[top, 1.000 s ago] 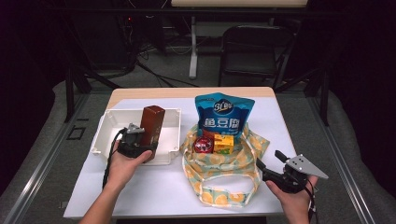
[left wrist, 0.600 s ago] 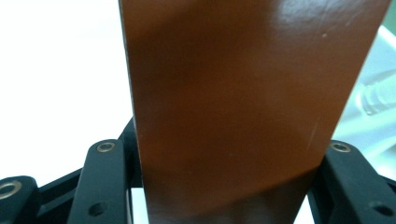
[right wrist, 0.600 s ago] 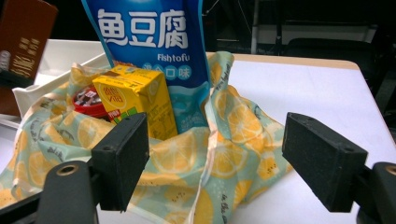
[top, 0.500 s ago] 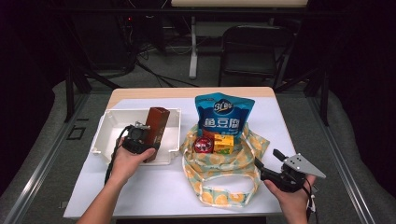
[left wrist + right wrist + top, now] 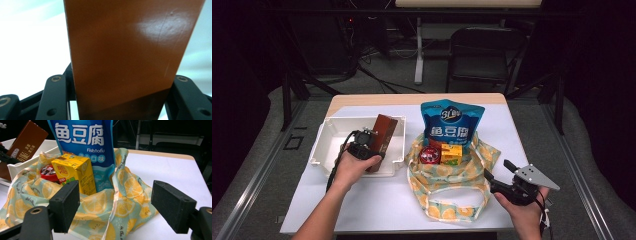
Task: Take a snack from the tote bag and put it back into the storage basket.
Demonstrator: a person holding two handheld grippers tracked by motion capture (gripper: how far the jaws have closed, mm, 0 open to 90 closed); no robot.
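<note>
Up close, the left claw's view cuts off the brown box (image 5: 130, 57) at top and bottom, hiding any print on it. From above, the person's hand covers much of the left claw (image 5: 364, 148), which grips the brown box by its lower end; the box leans tilted over the white tub (image 5: 323, 137) on the desk (image 5: 377, 200). The right claw (image 5: 120, 205) stands open and empty, just before the lemon-print bag (image 5: 125, 202) that holds a blue snack pouch (image 5: 85, 147), a yellow drink carton (image 5: 75, 175) and a red can (image 5: 47, 173), half hidden.

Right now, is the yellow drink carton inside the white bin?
No, the yellow drink carton sits in the lemon-print bag, beside the white bin.
</note>
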